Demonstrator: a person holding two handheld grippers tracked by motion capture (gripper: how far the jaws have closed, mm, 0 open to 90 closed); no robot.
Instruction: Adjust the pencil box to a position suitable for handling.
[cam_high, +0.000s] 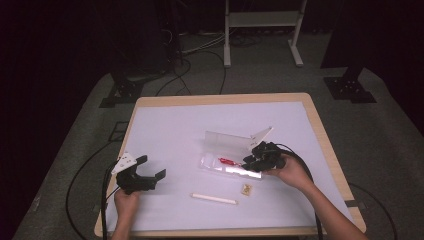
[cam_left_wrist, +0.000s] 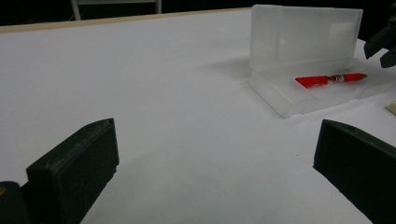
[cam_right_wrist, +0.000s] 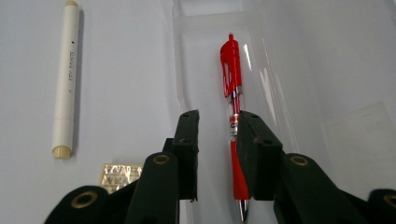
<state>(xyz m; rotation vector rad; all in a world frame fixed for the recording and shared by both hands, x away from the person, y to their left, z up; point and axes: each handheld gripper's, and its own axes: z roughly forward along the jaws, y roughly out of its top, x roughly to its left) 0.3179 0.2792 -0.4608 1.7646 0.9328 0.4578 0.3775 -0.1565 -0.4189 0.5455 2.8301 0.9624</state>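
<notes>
Done: red pen (cam_right_wrist: 232, 93) lies in clear case (cam_high: 227, 150) | Left: white marker (cam_high: 214, 198), small eraser (cam_high: 246, 189) near case | right gripper (cam_right_wrist: 217, 126) jaws partly open around pen, holding nothing | left gripper (cam_high: 145, 170) jaws wide, empty

Both grippers are black, blocky tools: the left gripper (cam_high: 150, 167) carries a pale grey three-cornered plate on top, and its jaws end in thick, matte, squared pads. The right gripper (cam_right_wrist: 217, 126) has flat rectangular fingers with small screw holes and brass-coloured rivets at the arm joints. A black cable trails from each gripper; the person's forearms are bare.
</notes>
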